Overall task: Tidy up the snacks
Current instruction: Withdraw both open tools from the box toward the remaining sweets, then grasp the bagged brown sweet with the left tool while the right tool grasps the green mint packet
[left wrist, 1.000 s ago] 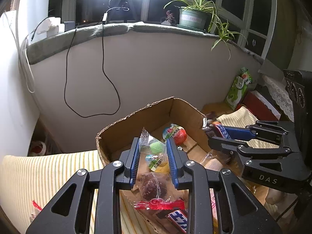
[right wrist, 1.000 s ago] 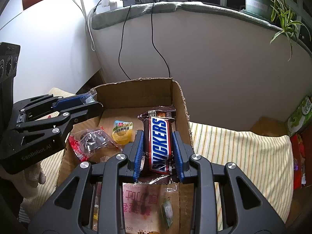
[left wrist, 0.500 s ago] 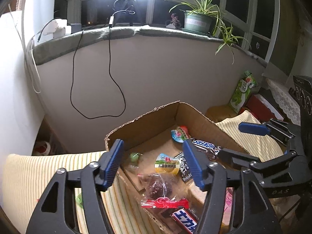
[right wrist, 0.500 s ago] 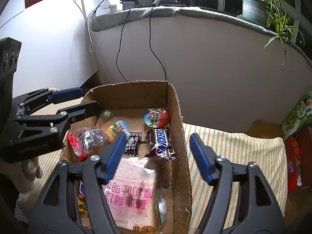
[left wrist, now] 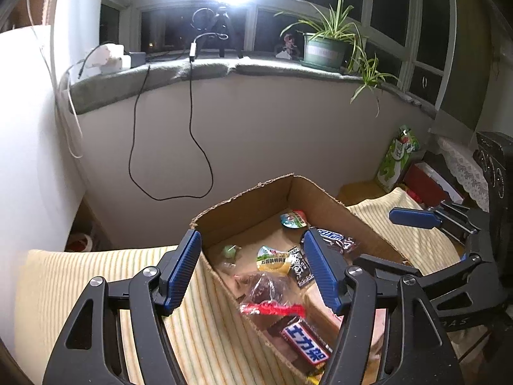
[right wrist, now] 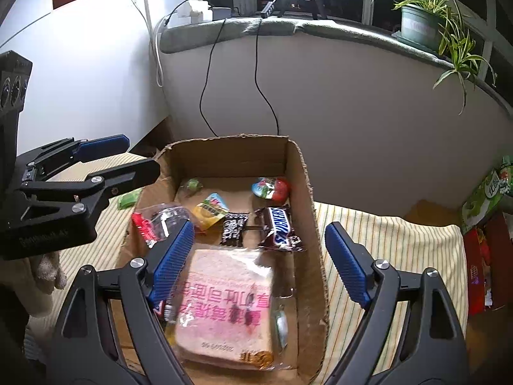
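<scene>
Left gripper [left wrist: 253, 269] and right gripper [right wrist: 259, 263]: jaws spread wide, holding nothing. Ahead, below both, the brown open-topped cardboard box [right wrist: 301, 173] holds a brown Snickers bar [right wrist: 279, 224] and wrapped bread slice [right wrist: 224, 304].

Left gripper [left wrist: 253, 268] open above the near corner of a cardboard box [left wrist: 243, 207] of snacks.

Its blue-padded jaws stand wide apart with nothing between them. The box rests on a striped yellow cloth [left wrist: 96, 276] and holds a Snickers bar [left wrist: 333, 237], a round red-and-green candy [left wrist: 293, 218], a yellow jelly cup [left wrist: 272, 258], a small green sweet [left wrist: 229, 252], a clear packet with a red seal [left wrist: 269, 298] and a red-and-blue bar [left wrist: 304, 343]. The right gripper [left wrist: 397, 240], also spread open, reaches in from the right over the box's far edge.
</scene>
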### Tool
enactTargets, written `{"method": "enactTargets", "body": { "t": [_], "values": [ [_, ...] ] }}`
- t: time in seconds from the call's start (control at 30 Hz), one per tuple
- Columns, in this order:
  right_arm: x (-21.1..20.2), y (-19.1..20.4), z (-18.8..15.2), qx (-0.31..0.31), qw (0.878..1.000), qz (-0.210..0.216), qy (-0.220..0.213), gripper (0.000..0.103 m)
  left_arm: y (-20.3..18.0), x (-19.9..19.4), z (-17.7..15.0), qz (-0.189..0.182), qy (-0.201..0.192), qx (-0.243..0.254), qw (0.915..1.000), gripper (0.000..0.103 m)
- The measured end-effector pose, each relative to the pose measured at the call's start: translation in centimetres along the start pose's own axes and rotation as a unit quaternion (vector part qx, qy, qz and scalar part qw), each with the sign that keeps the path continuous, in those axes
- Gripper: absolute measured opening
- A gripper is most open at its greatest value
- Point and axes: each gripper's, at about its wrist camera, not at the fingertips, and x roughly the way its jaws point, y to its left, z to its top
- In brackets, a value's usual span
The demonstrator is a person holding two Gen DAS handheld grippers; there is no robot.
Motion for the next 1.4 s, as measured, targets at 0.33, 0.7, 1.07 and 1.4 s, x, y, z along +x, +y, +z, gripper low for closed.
{"method": "enactTargets", "body": {
  "t": [0.33,0.7,1.07,1.4],
  "values": [
    [-2.2,2.9,-0.2,-0.009,1.0,0.016,-0.014,0.086,1.6,-3.4,-1.1,0.01,-0.017,-0.015,0.9997,0.067],
    [-4.0,8.7,-0.8,-0.034,0.997,0.067,-0.028,0.086,9.0,-8.0,-4.6,0.058,-0.027,-0.077,0.995,0.067],
    [-2.9,14.3,-0.7,-0.066,0.992,0.108,-0.009,0.086,16.0,-10.5,-9.8,0.09,-0.015,-0.153,0.984,0.067],
    [0.7,16.8,2.9,-0.08,0.985,0.145,0.057,0.086,16.8,-9.3,-11.9,0.071,0.008,-0.157,0.985,0.066]
  ]
}}
